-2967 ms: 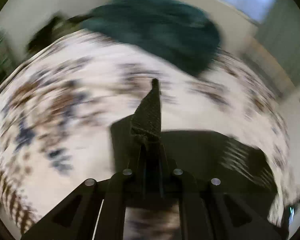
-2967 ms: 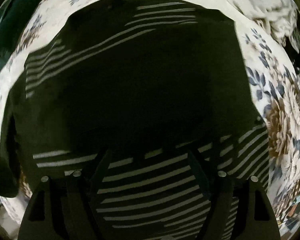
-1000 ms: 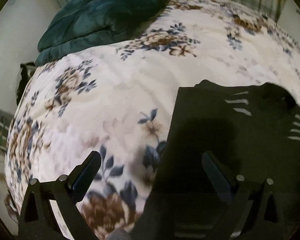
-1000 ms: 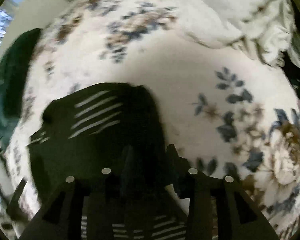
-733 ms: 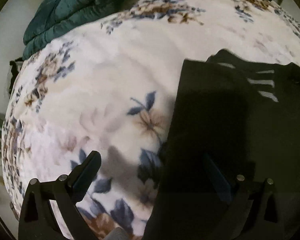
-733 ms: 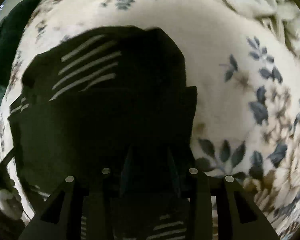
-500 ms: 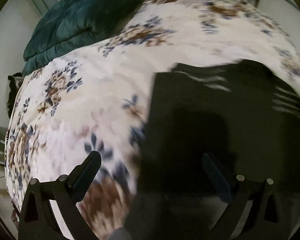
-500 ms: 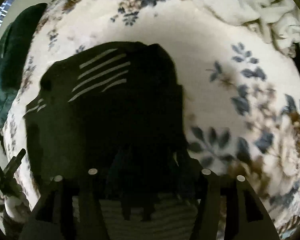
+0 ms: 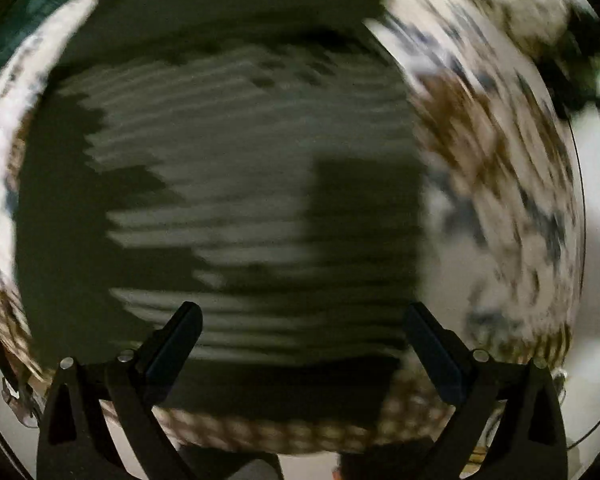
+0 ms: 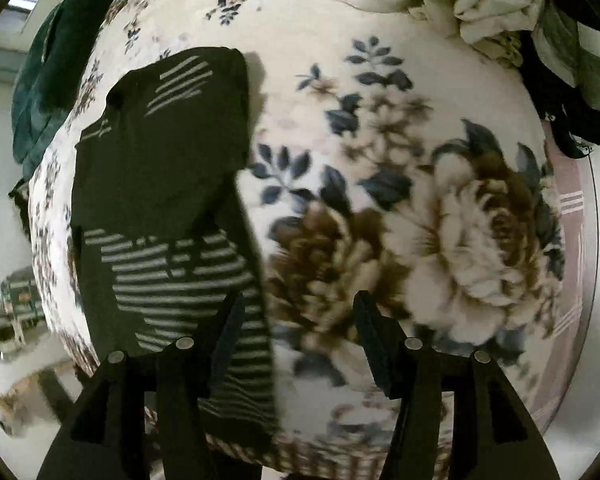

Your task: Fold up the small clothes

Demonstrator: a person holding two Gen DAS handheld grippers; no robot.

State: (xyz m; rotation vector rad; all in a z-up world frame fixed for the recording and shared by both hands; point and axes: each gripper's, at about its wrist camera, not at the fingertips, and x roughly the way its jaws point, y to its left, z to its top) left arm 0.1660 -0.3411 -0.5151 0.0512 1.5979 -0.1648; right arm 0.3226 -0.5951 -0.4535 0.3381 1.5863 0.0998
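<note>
Lying flat on the floral bedspread (image 10: 380,128), the black striped garment (image 10: 160,184) is folded over itself, its plain dark half uppermost and a band of white stripes showing nearer the camera. In the right wrist view its right-hand edge runs down just left of the right gripper (image 10: 296,316), passing under the left finger, so the cloth sits to the left of the jaws and not between them. Those jaws stand apart, holding nothing, over a large brown flower. Ahead and to the right of them the bedspread runs bare up to a crumpled white cloth (image 10: 484,4) at the far edge; a dark green cushion (image 10: 48,72) lies beyond the garment's far left corner.

The left wrist view is badly blurred (only coarse shapes read). The garment (image 9: 228,184) fills the frame ahead of the left gripper (image 9: 300,332), whose jaws are spread wide and empty, the bed's near hem (image 9: 300,436) just below.
</note>
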